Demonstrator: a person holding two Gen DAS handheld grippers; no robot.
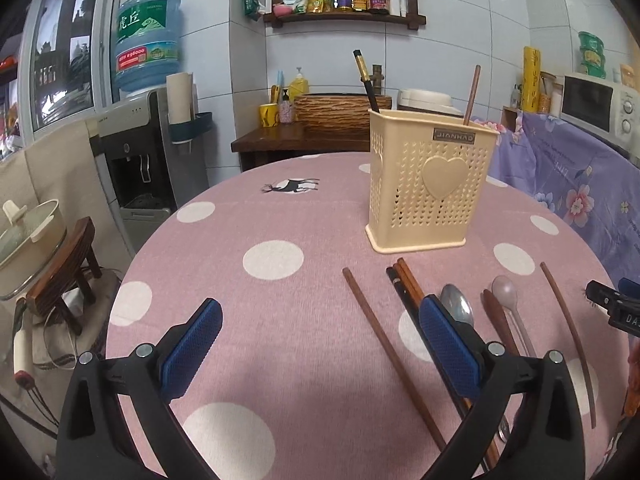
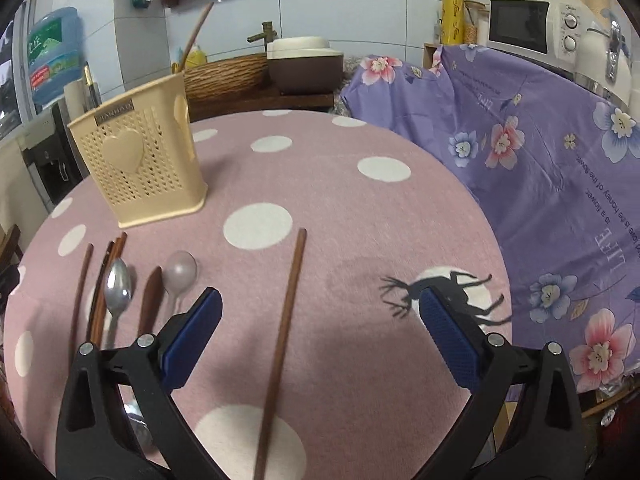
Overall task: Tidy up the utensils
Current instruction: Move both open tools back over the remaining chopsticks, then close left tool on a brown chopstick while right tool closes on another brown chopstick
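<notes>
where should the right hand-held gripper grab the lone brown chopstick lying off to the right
Grip the chopstick around mid-shaft, coming from above with the pads across its width. It lies flat, thin and apart from the spoons, and the open right hand-held gripper already straddles it.

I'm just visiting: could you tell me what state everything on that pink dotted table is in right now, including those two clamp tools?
Cream perforated plastic utensil holder: upright, two chopsticks standing inside.
Metal spoon: lying flat, bowl towards the holder.
Pale pink plastic spoon: lying flat.
Dark wooden spoon: lying flat.
Lone brown wooden chopstick: lying on the cloth, between the right gripper's open jaws.
Left gripper: open, empty.
Right gripper: open, gripping nothing.
</notes>
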